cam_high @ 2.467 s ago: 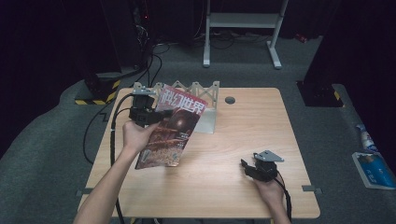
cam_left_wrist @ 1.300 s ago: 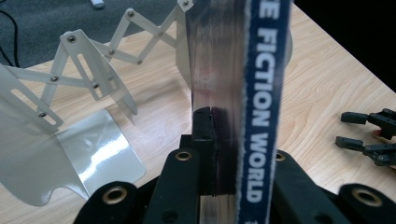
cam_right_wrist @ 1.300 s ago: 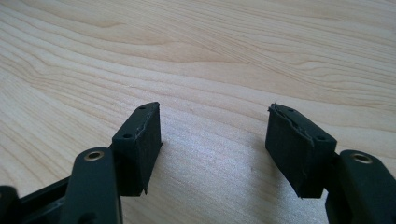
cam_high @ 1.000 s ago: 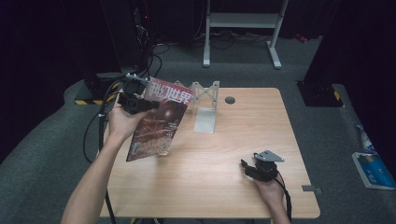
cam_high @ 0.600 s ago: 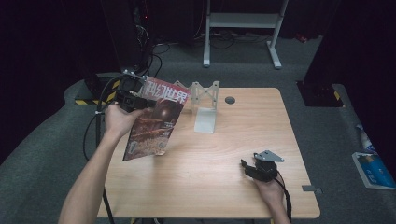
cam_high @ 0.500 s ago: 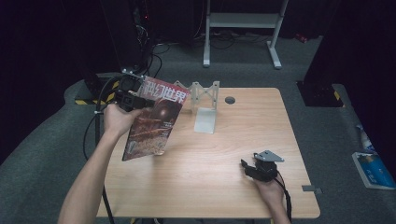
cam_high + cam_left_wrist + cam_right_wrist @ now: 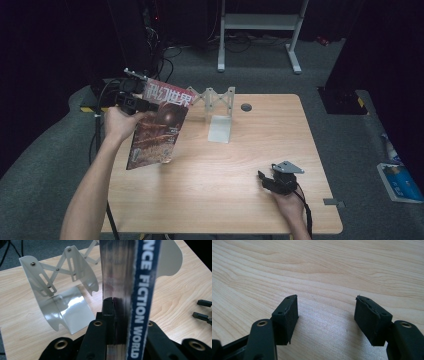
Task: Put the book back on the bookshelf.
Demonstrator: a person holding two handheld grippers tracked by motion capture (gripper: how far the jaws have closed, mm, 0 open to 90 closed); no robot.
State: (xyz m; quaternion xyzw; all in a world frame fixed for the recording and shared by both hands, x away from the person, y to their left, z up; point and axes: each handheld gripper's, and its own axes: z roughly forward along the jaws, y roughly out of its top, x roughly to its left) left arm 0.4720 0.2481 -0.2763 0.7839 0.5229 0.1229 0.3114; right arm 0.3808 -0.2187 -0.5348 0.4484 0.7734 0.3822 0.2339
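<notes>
A magazine point(image 7: 159, 126) with a red and brown cover hangs tilted above the table's left side, its spine point(image 7: 141, 302) lettered in white on blue. My left gripper point(image 7: 145, 104) is shut on its upper left edge, the pads point(image 7: 110, 312) pinching the pages. A white folding metal book stand point(image 7: 219, 112) sits at the table's back middle, to the right of the magazine; the left gripper view shows its plates and scissor links point(image 7: 62, 287). My right gripper point(image 7: 262, 179) rests on the table near the front right, its jaws point(image 7: 326, 315) wide open over bare wood.
The wooden table point(image 7: 235, 200) has a round grommet hole point(image 7: 246, 107) at the back right. Cables point(image 7: 100, 125) trail off the left edge. A white frame point(image 7: 260, 30) stands on the floor behind. The right gripper's fingertips point(image 7: 202, 308) show far right in the left gripper view.
My left gripper has carried the magazine to the left and slightly up, away from the stand, tilting it more upright. The right gripper has stayed put.
</notes>
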